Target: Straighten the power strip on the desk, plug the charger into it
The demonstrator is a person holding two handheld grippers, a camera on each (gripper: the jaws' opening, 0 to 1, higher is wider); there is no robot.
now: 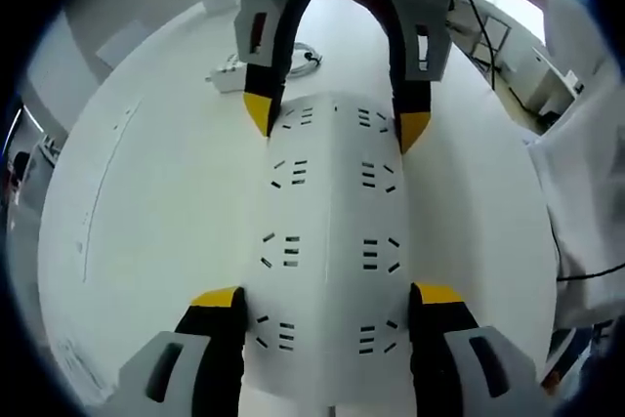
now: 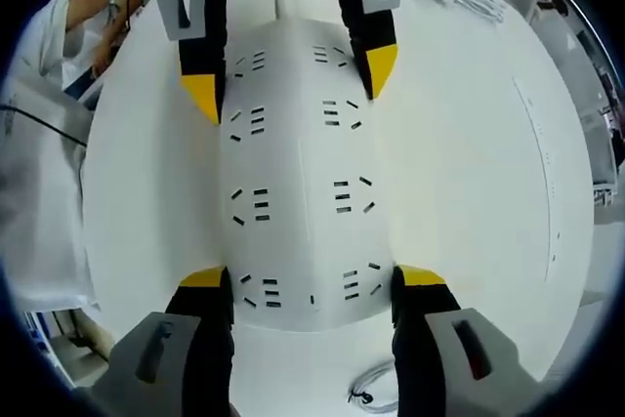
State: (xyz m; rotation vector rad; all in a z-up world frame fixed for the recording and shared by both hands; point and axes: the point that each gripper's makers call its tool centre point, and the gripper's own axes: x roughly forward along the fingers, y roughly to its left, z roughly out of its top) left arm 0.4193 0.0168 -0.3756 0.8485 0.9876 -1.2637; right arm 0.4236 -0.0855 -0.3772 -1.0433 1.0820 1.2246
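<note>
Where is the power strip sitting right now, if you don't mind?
The power strip lies on the white desk, spanning between the left gripper near one end and the right gripper at the other.

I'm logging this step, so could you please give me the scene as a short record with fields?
surface: white desk
power strip: white, two rows of sockets, lying flat
left gripper: jaws straddle one end of the strip
right gripper: jaws straddle the opposite end
grip: both sets of jaws at the strip's long sides; contact cannot be told
charger: a white item with cable lies beyond the strip
sockets: none occupied
</note>
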